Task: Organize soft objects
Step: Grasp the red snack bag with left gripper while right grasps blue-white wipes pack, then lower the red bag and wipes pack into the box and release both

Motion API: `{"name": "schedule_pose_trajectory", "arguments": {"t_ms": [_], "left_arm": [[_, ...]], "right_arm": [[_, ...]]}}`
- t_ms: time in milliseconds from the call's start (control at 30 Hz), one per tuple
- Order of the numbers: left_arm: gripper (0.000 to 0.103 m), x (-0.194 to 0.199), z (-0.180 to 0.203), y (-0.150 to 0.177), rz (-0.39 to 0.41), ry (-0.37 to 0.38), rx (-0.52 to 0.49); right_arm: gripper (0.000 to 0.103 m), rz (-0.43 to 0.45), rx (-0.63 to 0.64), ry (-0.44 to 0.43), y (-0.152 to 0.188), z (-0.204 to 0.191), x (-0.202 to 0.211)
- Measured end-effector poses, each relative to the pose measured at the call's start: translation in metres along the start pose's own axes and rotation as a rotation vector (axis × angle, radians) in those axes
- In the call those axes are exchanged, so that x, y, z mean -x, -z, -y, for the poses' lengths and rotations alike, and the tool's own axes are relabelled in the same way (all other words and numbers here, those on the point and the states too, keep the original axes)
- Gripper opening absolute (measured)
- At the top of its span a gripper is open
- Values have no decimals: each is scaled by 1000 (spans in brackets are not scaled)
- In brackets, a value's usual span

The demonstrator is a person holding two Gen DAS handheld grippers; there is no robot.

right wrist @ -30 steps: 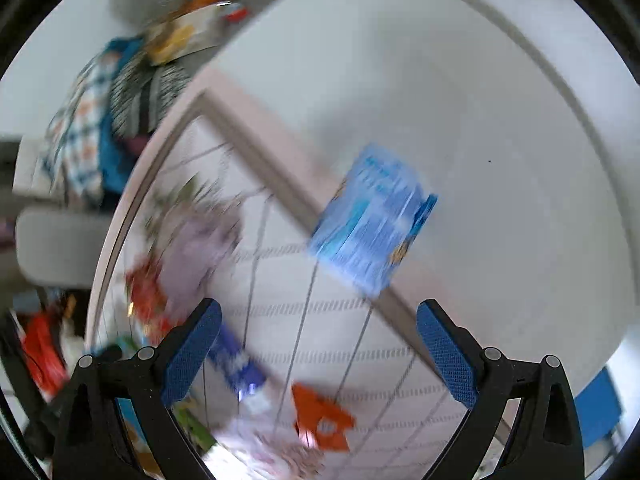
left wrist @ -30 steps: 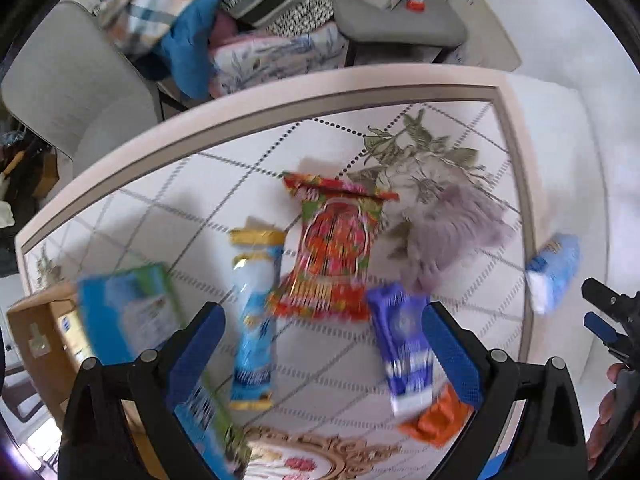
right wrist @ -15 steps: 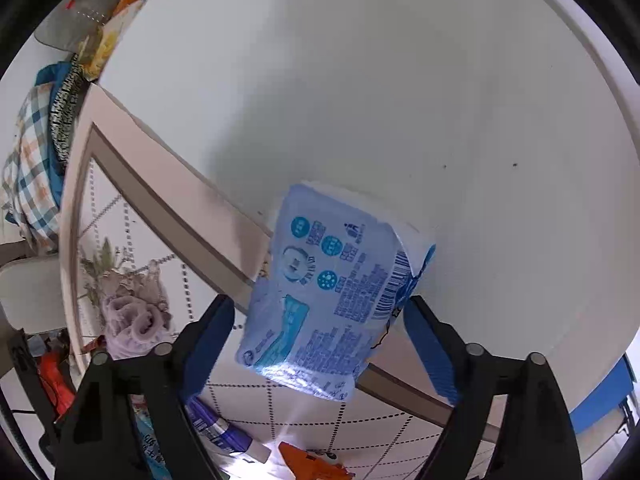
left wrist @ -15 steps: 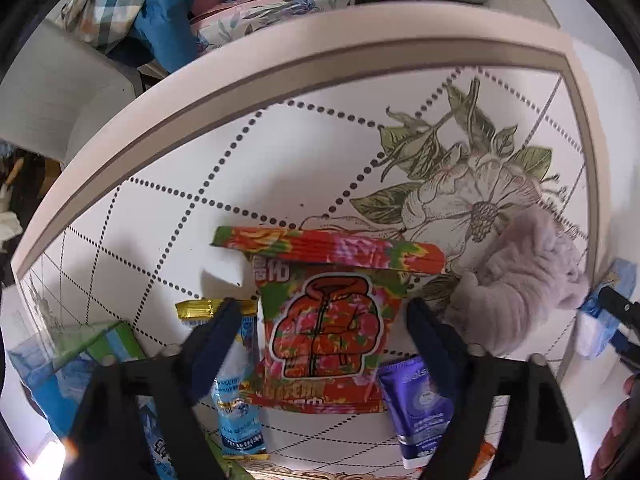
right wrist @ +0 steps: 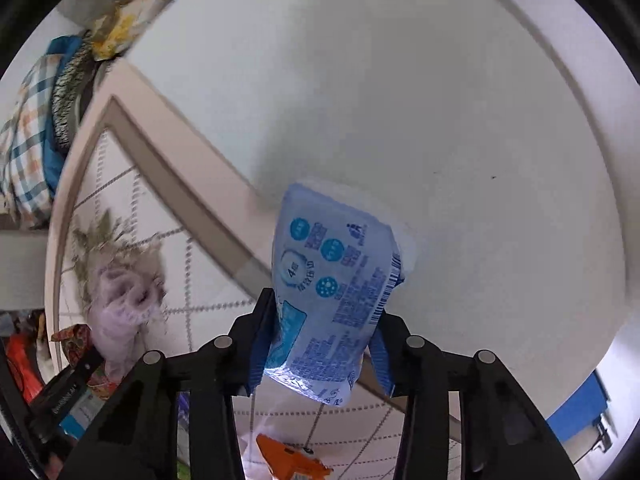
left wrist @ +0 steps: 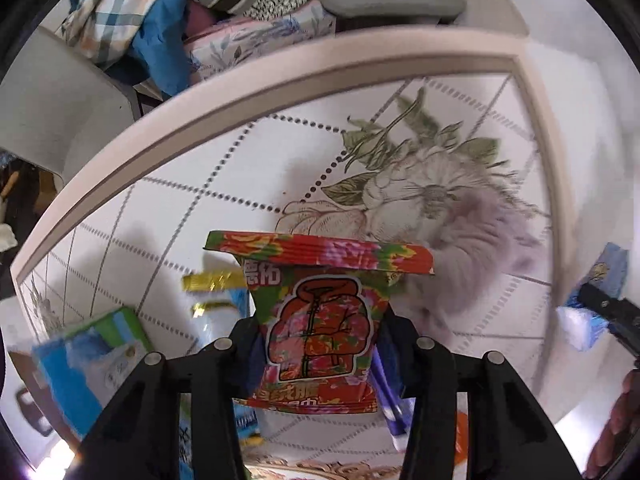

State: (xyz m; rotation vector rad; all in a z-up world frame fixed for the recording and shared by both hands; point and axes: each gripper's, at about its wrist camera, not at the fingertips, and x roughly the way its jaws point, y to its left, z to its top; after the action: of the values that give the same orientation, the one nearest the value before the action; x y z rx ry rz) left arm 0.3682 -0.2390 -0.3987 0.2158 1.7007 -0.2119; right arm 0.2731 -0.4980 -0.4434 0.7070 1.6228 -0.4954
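Left gripper clamped on red floral packet, held above the patterned mat. Only the right wrist view shows the right gripper pinching the blue tissue pack over the mat's edge. Lilac fluffy cloth lies near the mat's right edge (behind the packet), gold-blue sachet partly hidden

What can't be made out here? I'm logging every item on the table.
- Purple packet, left wrist view: mostly behind the red floral packet and left gripper.
- Orange item, right wrist view: cut off by the bottom edge.
- Small print on the blue tissue pack in the right gripper: too small.
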Motion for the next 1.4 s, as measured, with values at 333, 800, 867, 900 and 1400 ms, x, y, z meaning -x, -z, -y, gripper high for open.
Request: {"name": "schedule_pose_trajectory", "arguments": {"t_ms": [333, 800, 867, 900, 1400], "left_arm": [[43, 122, -60, 92, 213, 184, 55], [44, 150, -295, 229, 266, 88, 285], [44, 135, -324, 230, 238, 71, 321], [44, 128, -334, 231, 225, 65, 334], [44, 23, -406, 175, 48, 76, 339]], "right_arm": [[44, 116, 282, -109, 99, -76, 96], [44, 53, 721, -230, 331, -267, 119], [44, 42, 763, -207, 353, -291, 105], [44, 39, 779, -197, 362, -296, 101], [44, -71, 909, 104, 405, -366, -30]]}}
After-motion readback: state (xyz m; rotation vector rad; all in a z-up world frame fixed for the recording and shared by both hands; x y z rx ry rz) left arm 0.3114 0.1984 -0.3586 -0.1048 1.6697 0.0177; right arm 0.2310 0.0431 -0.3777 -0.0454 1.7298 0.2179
